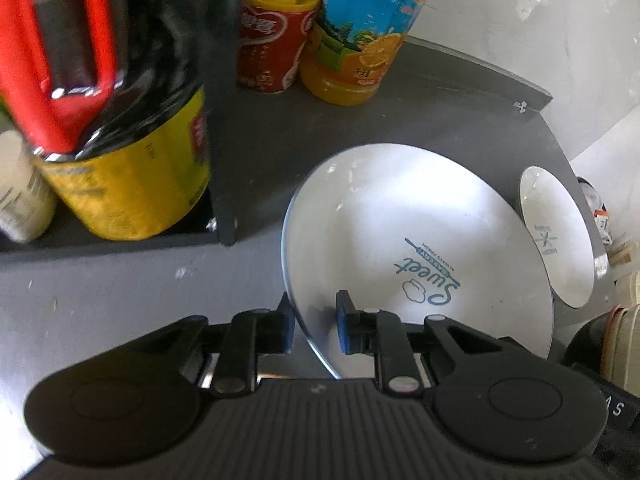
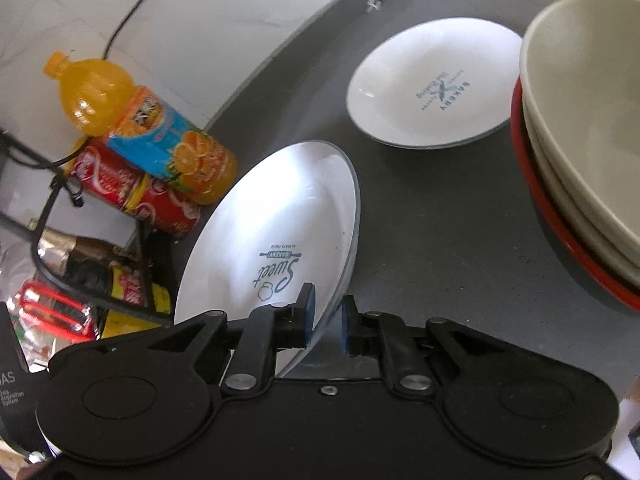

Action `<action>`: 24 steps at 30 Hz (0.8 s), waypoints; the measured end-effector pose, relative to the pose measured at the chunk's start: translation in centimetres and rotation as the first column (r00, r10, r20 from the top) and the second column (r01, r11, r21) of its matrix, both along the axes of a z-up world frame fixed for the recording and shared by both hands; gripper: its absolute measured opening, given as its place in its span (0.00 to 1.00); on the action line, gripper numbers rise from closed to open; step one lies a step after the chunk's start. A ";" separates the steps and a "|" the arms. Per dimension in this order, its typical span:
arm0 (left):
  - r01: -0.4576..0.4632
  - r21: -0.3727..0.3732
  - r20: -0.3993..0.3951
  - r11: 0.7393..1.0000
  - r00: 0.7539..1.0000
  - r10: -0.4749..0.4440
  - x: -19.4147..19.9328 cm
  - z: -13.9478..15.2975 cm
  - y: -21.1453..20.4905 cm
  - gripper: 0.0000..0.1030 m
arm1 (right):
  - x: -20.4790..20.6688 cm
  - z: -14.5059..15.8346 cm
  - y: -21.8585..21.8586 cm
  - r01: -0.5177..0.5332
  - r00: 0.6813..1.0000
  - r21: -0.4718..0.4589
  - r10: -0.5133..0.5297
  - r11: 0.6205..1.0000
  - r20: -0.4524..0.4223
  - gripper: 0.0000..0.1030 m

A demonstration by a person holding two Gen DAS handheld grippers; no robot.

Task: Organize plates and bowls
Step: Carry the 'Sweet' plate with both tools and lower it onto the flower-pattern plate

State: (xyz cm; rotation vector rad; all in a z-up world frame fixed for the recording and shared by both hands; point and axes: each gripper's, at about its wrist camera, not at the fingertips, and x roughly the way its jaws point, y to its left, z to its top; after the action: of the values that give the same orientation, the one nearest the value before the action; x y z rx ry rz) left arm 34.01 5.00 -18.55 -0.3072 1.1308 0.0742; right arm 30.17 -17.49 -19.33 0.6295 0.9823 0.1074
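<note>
- The left gripper (image 1: pixel 314 322) straddles the near rim of the "Sweet" plate (image 1: pixel 416 240), one blue pad on the underside and the other on the upper face; whether both pads press the china I cannot tell.
- The right gripper (image 2: pixel 326 320) pinches the same "Sweet" plate (image 2: pixel 276 232) by its rim, jaws nearly together, left finger (image 2: pixel 306 312) on the printed face and the other under the edge; the plate stands tilted, its far edge toward the drinks.
- Beyond the right tongs and to their right, a second plate (image 2: pixel 432 84) with a "Bakery" print lies flat on the dark grey table (image 2: pixel 440 220); from the left tongs that second plate (image 1: pixel 560 236) appears just past the held one, at the table (image 1: pixel 120 292) edge.
- Far right of the right tongs, a stack of bowls (image 2: pixel 588 128) sits, pale ones nested over a red one.
- Ahead of the left tongs stand an orange juice bottle (image 1: pixel 360 40) and red cans (image 1: pixel 272 52); to their left, a dark bottle with a yellow label (image 1: pixel 132 176) and a red handle (image 1: pixel 60 80) sits in a black rack.
- From the right tongs, the orange juice bottle (image 2: pixel 140 120) and red cans (image 2: pixel 136 192) are far left.
</note>
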 end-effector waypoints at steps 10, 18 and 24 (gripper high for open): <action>-0.059 0.003 0.053 0.998 0.997 0.059 -3.4 2.8 0.2 0.17 | -1.8 1.4 -0.9 -0.055 0.998 0.021 0.054 0.998 0.031 0.12; -0.097 0.015 0.081 0.995 0.992 0.096 -6.5 4.5 -0.4 0.16 | -3.6 2.6 -1.5 -0.097 0.994 0.032 0.095 0.995 0.044 0.12; -0.131 0.015 0.094 0.991 0.987 0.129 -8.7 5.5 -0.4 0.16 | -4.9 3.3 -1.3 -0.150 0.987 0.030 0.148 0.988 0.057 0.12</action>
State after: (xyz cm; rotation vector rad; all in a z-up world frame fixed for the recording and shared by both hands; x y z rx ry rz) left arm 25.32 4.64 -13.07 -0.3625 1.0168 0.1855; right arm 25.24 -18.75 -15.98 0.5814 0.9758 0.2725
